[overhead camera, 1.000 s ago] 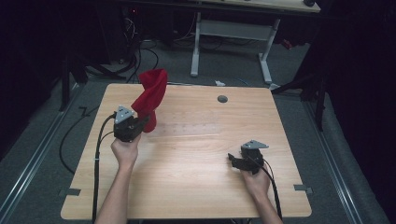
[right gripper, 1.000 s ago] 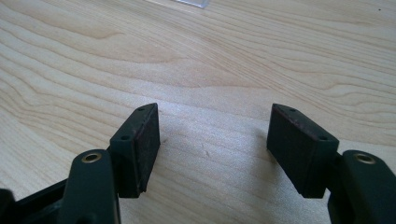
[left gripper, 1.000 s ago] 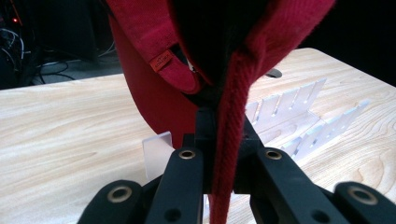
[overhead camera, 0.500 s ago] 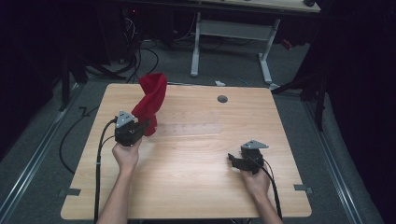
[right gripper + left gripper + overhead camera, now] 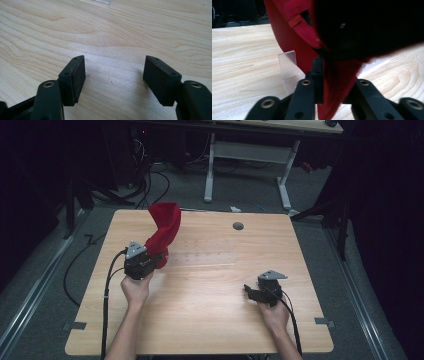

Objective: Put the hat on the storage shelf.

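A red cloth (image 5: 164, 227) rises in a twisted column over the left part of the wooden table (image 5: 210, 320). My left gripper (image 5: 152, 257) is shut on its lower end. In the left gripper view the red cloth (image 5: 287, 37) hangs between the jaws of the left gripper (image 5: 334, 75), and a dark fold covers the upper right. A clear plastic sheet (image 5: 288, 62) lies flat on the table behind the cloth, and it looks faint in the high view (image 5: 205, 252). My right gripper (image 5: 248, 290) rests low at the right front. Here the right gripper (image 5: 115, 75) is open over bare wood.
A small grey round cap (image 5: 238, 226) sits in the tabletop toward the far right. Black cables (image 5: 107, 290) trail off the left edge. A white desk frame (image 5: 250, 160) stands beyond the far edge. The floor around is dark.
My left gripper has drawn slightly toward the near edge with the cloth, and the cloth's top has sunk a little. The right gripper has stayed put.
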